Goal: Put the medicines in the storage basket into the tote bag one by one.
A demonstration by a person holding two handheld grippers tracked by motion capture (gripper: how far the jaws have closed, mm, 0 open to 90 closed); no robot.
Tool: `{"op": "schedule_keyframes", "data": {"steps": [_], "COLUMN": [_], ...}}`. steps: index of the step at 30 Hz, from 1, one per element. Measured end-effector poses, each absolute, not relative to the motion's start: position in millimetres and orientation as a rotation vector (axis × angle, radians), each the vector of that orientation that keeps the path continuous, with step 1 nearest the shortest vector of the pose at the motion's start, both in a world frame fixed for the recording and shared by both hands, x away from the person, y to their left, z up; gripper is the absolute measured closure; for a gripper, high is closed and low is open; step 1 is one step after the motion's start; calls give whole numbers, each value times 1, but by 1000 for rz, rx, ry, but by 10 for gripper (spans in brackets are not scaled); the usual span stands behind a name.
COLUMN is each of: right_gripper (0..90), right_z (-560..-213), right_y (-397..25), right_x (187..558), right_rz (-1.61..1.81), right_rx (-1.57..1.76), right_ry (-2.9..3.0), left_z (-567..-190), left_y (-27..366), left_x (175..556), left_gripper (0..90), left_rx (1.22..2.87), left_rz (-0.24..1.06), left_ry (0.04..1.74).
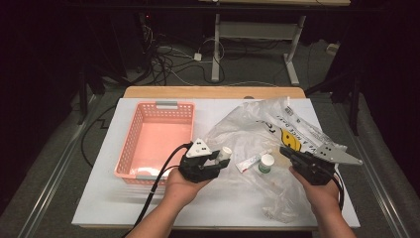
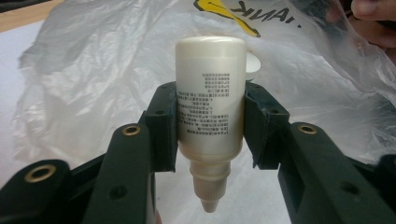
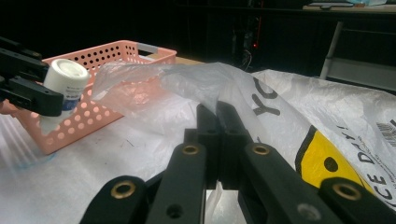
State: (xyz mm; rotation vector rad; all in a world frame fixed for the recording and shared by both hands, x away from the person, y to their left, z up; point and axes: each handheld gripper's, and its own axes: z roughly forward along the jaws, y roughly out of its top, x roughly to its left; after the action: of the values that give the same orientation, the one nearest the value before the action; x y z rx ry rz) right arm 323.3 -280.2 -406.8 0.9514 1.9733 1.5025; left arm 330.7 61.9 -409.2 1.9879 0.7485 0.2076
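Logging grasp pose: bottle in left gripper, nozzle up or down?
Inverted. In the left gripper view the bottle sits between the left gripper pads with its nozzle pointing down.
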Motion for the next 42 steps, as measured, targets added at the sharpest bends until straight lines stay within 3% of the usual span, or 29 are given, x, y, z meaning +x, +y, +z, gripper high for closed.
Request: {"op": "schedule_keyframes", "data": {"steps": [42], "right_gripper": [900], "right_z": [-405], "right_y": [-281], "right_x": [325], "right_rz": [1519], "right_rx": [950], "right_ry": [1966], "left_z": [-446], "left_y": [-26], "left_x": [388], "left_gripper": [579], "left_rx": [2054], "left_rz": [299], "left_ry": [727]}}
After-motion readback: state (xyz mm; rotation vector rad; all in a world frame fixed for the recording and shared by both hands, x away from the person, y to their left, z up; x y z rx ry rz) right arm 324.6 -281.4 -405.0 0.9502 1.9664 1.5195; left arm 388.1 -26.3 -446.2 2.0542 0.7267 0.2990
